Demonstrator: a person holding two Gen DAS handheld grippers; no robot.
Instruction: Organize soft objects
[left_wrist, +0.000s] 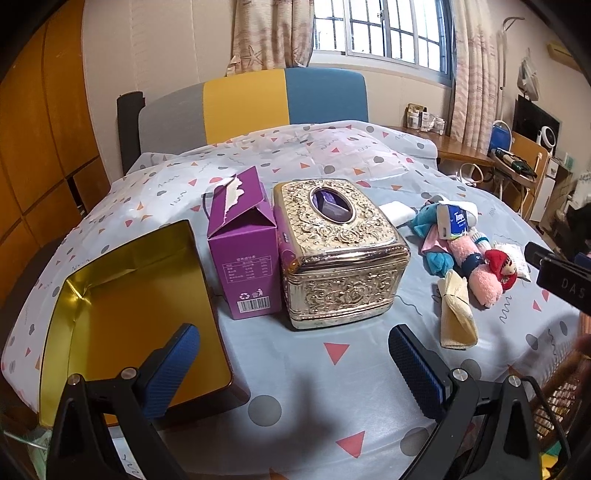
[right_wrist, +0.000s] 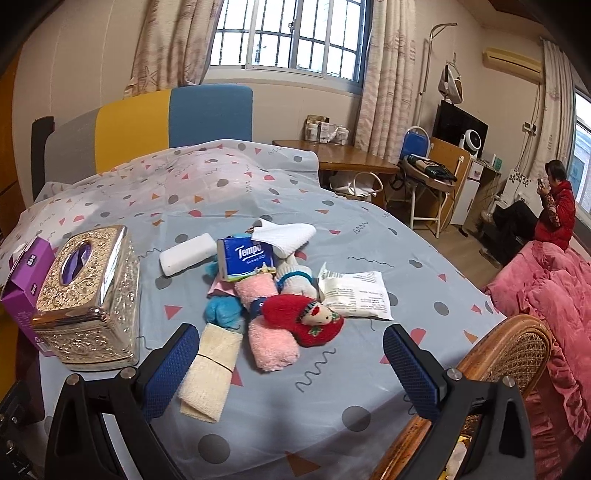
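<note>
A pile of soft objects lies on the table: a red doll (right_wrist: 306, 314) (left_wrist: 501, 272), a pink fluffy towel (right_wrist: 266, 332) (left_wrist: 480, 273), a blue plush (right_wrist: 221, 310) (left_wrist: 428, 225), a folded yellow cloth (right_wrist: 208, 369) (left_wrist: 456, 314), a Tempo tissue pack (right_wrist: 245, 258), a white cloth (right_wrist: 288, 234) and a white sponge (right_wrist: 186, 258). An open gold tin box (left_wrist: 140, 325) lies at the left. My left gripper (left_wrist: 291, 365) is open and empty, in front of the gold tissue box (left_wrist: 340, 247). My right gripper (right_wrist: 290, 363) is open and empty, just before the pile.
A purple carton (left_wrist: 245, 251) stands between the tin box and the gold tissue box (right_wrist: 88, 291). A white packet (right_wrist: 354, 293) lies right of the pile. A wicker chair (right_wrist: 509, 354) stands at the table's right edge. A chair back (left_wrist: 255, 103) rises behind the table.
</note>
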